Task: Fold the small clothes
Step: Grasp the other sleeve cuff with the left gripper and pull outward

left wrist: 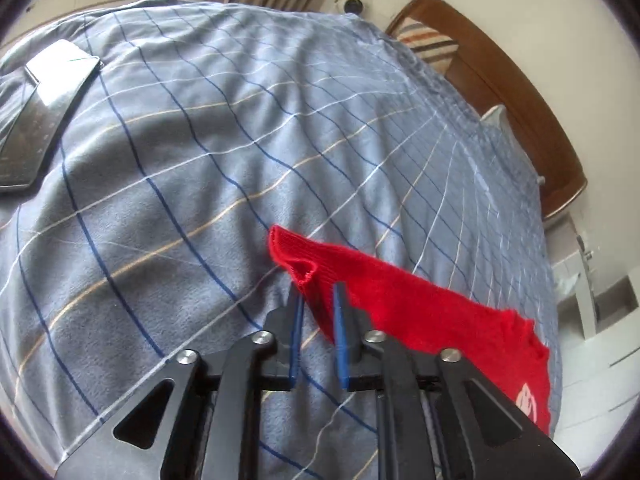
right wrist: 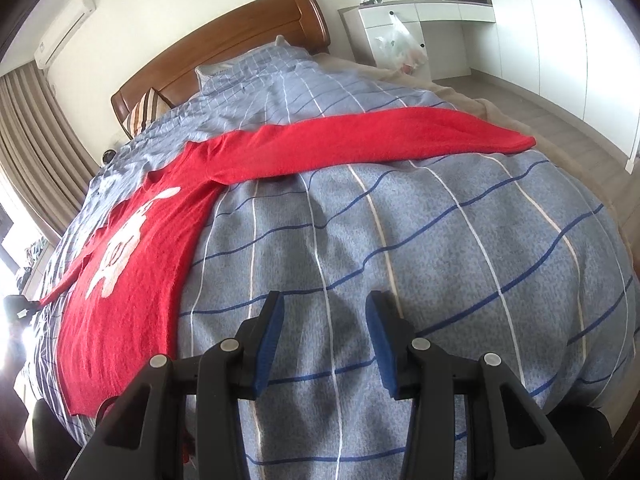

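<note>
Left wrist view: your left gripper [left wrist: 319, 294] sits low over the bed, its blue-padded fingers [left wrist: 340, 320] narrowly parted around the cuff edge of the red sweater [left wrist: 420, 304]; whether they pinch the knit, you cannot tell. Right wrist view: your right gripper [right wrist: 325, 312] hovers wide apart, holding nothing, above the blue plaid duvet [right wrist: 440, 260]. Sweater: fuzzy knit, white motif, spread flat, one sleeve outstretched toward the wooden headboard [right wrist: 224, 48].
</note>
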A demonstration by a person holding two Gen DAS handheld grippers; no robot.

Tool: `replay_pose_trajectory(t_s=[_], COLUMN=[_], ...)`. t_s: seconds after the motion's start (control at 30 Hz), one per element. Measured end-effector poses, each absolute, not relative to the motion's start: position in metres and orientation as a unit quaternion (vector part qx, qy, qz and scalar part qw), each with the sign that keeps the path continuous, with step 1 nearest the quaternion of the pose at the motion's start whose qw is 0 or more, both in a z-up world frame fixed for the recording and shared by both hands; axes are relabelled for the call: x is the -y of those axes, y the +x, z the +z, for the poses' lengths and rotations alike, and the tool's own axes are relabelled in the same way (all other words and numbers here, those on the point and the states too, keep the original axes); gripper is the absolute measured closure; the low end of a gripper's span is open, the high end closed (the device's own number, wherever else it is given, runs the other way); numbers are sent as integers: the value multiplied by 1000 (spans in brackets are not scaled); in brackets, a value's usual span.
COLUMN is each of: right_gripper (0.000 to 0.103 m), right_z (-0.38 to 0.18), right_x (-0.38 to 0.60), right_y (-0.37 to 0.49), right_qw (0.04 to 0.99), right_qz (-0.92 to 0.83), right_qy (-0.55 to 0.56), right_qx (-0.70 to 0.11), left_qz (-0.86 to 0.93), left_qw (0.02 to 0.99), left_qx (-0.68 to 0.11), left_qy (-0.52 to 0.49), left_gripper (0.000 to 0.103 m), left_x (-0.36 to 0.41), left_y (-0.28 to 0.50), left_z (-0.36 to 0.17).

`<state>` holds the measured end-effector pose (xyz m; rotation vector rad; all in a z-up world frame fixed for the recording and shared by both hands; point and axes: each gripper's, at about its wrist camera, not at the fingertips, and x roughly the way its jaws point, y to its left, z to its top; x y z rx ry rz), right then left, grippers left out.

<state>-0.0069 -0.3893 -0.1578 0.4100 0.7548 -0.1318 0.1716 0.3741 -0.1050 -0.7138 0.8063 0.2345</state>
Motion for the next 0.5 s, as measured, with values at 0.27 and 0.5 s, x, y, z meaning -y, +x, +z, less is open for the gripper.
replay_pose_trajectory(t_s=[0.27,0.5], right_gripper=[60,60], right_z=[-161,-161], right_x=[379,376], right_y=[1,2], right_qw=[905,907], right_qz=[-65,-74], right_qy=[178,166], right_qx=[-380,-380], left_qz=[109,256], left_qw=[834,847], left_qx=[-397,-403], left_qy=[-367,-235], left_gripper=[53,99], left_x=[-386,-376], left_y=[185,184], left_z=[-127,-113])
